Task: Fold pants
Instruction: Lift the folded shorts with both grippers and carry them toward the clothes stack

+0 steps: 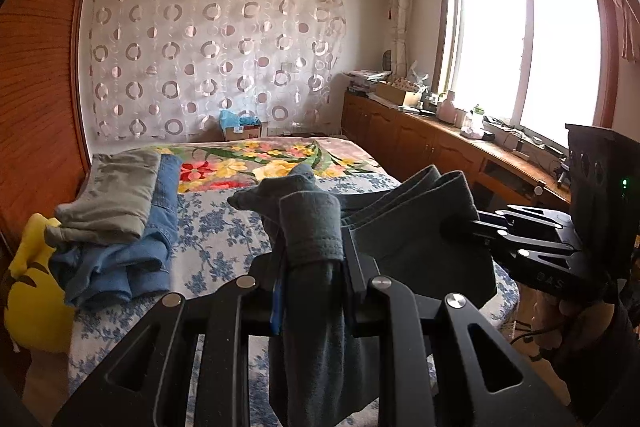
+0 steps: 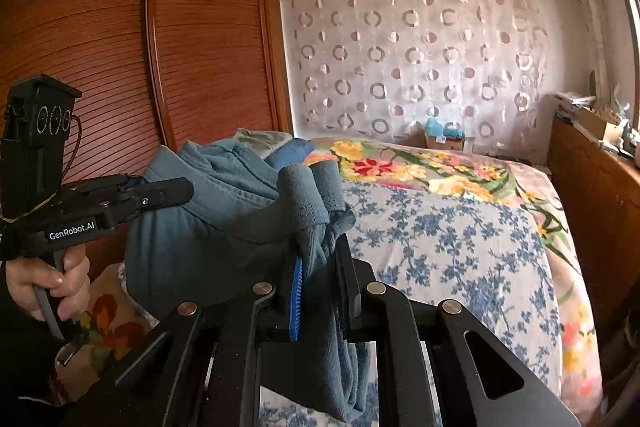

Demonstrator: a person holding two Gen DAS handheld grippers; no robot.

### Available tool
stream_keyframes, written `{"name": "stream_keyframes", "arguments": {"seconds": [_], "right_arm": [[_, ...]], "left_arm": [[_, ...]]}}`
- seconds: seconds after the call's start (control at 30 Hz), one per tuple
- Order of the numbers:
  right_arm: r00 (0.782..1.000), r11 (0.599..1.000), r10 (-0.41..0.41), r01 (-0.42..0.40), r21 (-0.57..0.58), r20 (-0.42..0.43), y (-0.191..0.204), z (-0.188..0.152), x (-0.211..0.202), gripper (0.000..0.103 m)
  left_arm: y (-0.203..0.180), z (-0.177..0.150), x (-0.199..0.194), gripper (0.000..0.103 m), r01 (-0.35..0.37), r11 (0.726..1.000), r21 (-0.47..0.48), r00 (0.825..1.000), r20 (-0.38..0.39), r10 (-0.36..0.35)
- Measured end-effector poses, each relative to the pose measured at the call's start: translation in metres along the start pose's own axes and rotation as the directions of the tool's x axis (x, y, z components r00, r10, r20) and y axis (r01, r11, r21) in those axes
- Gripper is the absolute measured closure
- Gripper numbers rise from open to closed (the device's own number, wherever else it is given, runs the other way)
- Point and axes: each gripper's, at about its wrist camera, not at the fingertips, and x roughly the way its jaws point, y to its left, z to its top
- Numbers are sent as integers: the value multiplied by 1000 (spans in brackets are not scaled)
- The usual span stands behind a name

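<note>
Fabric of the dark grey-blue soft cotton pants (image 1: 408, 227) is bunched between the closed pads of the left gripper (image 1: 312, 263) in the left wrist view, stretching rightward to the right gripper (image 1: 476, 227) above the blue-flowered bed sheet (image 1: 216, 239). Right wrist view: the right gripper (image 2: 320, 287) clamps a crumpled hem, the cloth sagging leftward to the left gripper (image 2: 176, 193).

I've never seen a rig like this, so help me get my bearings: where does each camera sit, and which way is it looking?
Left wrist view: rides the left gripper, looking across the bed towards the window; the right gripper shows at right.
Right wrist view: rides the right gripper, facing the wardrobe and patterned curtain; the left gripper and hand show at left.
Shared: the dark pants, pinched by both grippers, and the bed.
</note>
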Motion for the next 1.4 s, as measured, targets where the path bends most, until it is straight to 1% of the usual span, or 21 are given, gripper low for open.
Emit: {"name": "stream_keyframes", "arguments": {"seconds": [0.23,0.5,0.57,0.73,1.0,1.17,1.33,1.4], "right_arm": [[999,999,36,-36,-21,-10,-7,18,38,89],[995,995,88,-90,-48,-40,-20,35,90,89],[993,993,98,-102,-64,-58,-22,41,104,89],[991,988,111,-118,-102,-68,-29,64,130,89],[990,982,129,-135,-135,-52,-39,90,158,89],[989,975,144,-147,-168,-34,-37,106,171,89],[988,971,155,-155,-181,-11,-38,108,186,89],[986,969,166,-165,-182,-11,-40,113,197,89]], "left_arm": [[29,9,5,80,-35,999,-14,999,7,35],[65,8,20,80,-73,996,-53,997,-4,73],[71,10,25,80,-74,995,-62,997,-8,74],[85,20,32,80,-82,994,-70,997,1,83],[101,40,34,80,-114,992,-58,993,29,116],[112,51,33,80,-137,989,-54,990,38,139],[125,61,39,80,-169,983,-69,983,54,173],[133,62,43,80,-192,978,-75,979,58,197]]}}
